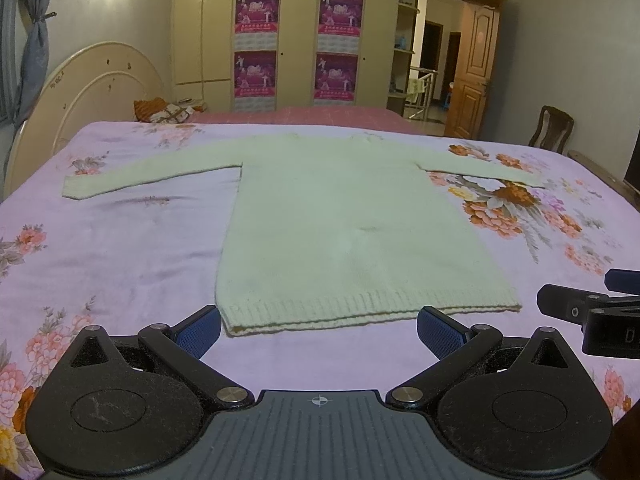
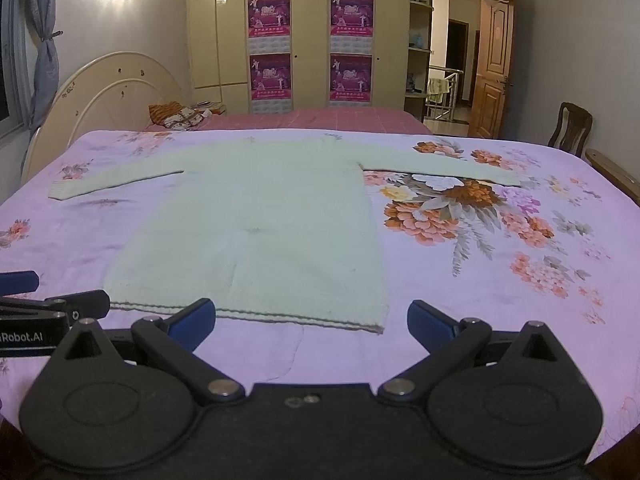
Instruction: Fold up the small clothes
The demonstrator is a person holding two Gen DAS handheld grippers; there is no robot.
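A pale green knitted sweater [image 1: 344,220] lies flat on the bed, both sleeves spread out sideways, ribbed hem toward me. It also shows in the right wrist view [image 2: 256,232]. My left gripper [image 1: 319,330] is open and empty, just short of the hem, its blue pads either side of the hem's middle. My right gripper [image 2: 312,322] is open and empty, near the hem's right corner. The right gripper's fingers [image 1: 580,308] show at the right edge of the left wrist view; the left gripper's fingers [image 2: 60,308] show at the left edge of the right wrist view.
The sweater lies on a lilac floral bedsheet [image 1: 120,248]. A cream headboard [image 1: 100,80] stands at the left. A second bed with a red cover [image 1: 320,114] lies beyond, then wardrobes [image 1: 296,40]. A wooden chair [image 1: 552,128] and an open door [image 1: 472,76] are at the right.
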